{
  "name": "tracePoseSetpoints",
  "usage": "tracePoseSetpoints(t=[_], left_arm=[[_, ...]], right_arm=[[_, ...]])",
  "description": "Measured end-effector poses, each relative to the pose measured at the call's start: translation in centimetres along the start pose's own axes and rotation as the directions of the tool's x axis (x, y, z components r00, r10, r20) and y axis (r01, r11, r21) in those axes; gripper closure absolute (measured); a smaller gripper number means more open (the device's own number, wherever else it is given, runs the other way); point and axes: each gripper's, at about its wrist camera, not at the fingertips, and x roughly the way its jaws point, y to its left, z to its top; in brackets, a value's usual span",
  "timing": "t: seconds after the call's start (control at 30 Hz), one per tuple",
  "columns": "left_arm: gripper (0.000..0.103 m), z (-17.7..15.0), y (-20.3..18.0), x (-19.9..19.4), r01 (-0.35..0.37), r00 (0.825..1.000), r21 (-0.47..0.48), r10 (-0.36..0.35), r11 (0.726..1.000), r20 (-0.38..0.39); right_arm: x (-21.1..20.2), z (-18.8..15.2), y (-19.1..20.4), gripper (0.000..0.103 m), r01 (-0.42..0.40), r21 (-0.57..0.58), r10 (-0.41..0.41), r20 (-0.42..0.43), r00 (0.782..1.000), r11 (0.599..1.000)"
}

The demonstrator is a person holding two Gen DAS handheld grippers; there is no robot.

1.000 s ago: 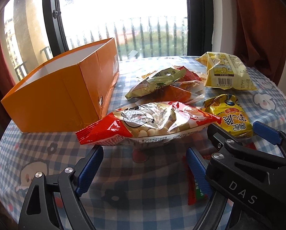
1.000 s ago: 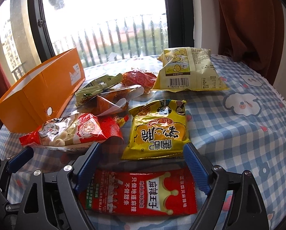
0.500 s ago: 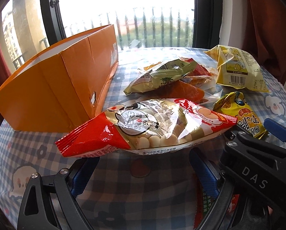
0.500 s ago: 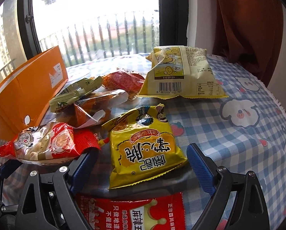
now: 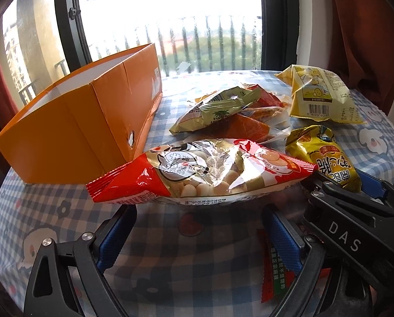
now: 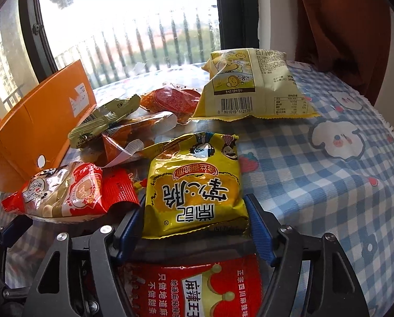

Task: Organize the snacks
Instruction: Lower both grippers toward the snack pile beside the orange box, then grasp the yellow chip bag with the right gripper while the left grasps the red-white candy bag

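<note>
An open orange box (image 5: 75, 121) stands at the left of the table, also in the right wrist view (image 6: 33, 132). My left gripper (image 5: 197, 237) is open, its fingers just short of a red and clear bag of white balls (image 5: 202, 174). My right gripper (image 6: 194, 227) has closed in on the bottom edge of a yellow snack bag (image 6: 197, 190), its blue pads touching both sides. A red flat packet (image 6: 197, 288) lies under the right gripper. The right gripper also shows in the left wrist view (image 5: 355, 211).
A pile of a green bag (image 5: 218, 108) and orange-red packets (image 6: 170, 100) lies mid-table. A large pale yellow bag (image 6: 252, 89) lies at the back right. The blue checked cloth (image 6: 329, 185) covers the table; a window and a red curtain are behind.
Both grippers moved forward. The right jaws narrowed onto the yellow bag's lower edge. The left gripper came closer to the red bag and stayed open.
</note>
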Motion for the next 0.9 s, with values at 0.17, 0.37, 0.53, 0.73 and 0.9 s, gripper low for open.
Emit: tracePoseSetpoints(t=[0.17,0.37,0.53,0.73,0.9], left_arm=[[0.007,-0.4,-0.1,-1.7,-0.015,0.999,0.022,0.014,1.0,0.049],[0.007,0.0,0.0,-3.9,-0.047,0.991,0.032,0.043,0.998,0.124],[0.007,0.9,-0.2,-3.9,-0.054,0.991,0.06,0.047,0.997,0.122],[0.007,1.7,-1.5,-2.2,-0.079,0.993,0.151,0.065,0.985,0.097],[0.006,2.6,-2.1,-0.7,-0.074,0.996,0.184,0.062,0.98,0.067]], right_arm=[[-2.3,-0.6,0.0,0.03,0.009,0.01,-0.01,0.063,0.998,1.0],[-4.3,-1.0,0.1,0.03,0.003,0.011,-0.004,0.109,0.994,1.0],[-5.1,-0.8,0.4,0.03,-0.014,0.01,0.013,0.119,0.993,1.0],[-4.2,-0.2,0.8,0.03,-0.023,0.01,0.022,0.095,0.995,1.0],[-2.9,0.6,0.4,0.03,-0.019,0.023,0.017,0.075,0.997,1.0]])
